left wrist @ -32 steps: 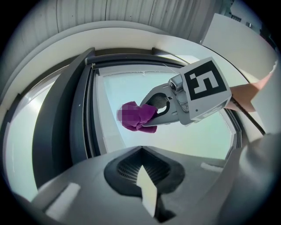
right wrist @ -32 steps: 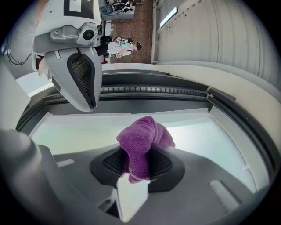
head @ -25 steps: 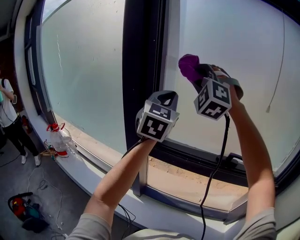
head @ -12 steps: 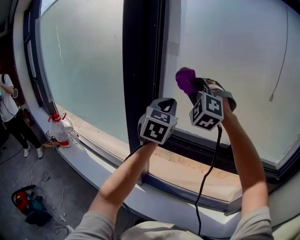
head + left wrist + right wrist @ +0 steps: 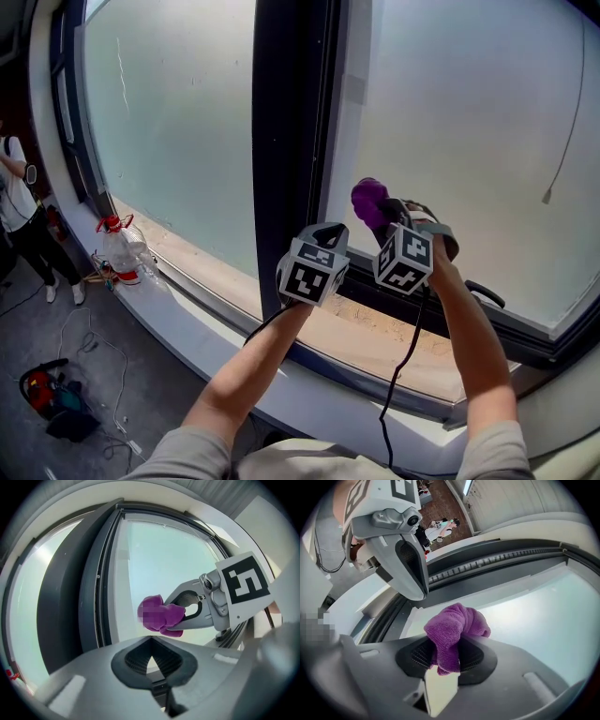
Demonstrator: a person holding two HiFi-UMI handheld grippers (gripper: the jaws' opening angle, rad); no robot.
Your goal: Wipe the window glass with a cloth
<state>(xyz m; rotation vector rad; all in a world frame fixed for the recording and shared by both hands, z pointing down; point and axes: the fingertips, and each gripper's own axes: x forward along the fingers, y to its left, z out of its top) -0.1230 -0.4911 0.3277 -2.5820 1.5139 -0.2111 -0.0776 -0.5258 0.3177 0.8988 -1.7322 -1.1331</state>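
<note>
Low by the window glass (image 5: 469, 112), right gripper (image 5: 386, 214) pinches purple cloth (image 5: 368, 195); left gripper (image 5: 323, 232) just beside, jaws pressed together, empty

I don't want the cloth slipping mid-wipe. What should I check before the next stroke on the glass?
1. Grip on the purple terry cloth by the right hand-held gripper: ok, jaws shut on it.
2. Cloth touching the frosted window glass: cannot tell.
3. The left hand-held gripper empty: ok, jaws together on nothing.
4. Left hand-held gripper apart from the cloth: ok.
5. The black cable off the glass: ok, it hangs below the right hand-held gripper.
</note>
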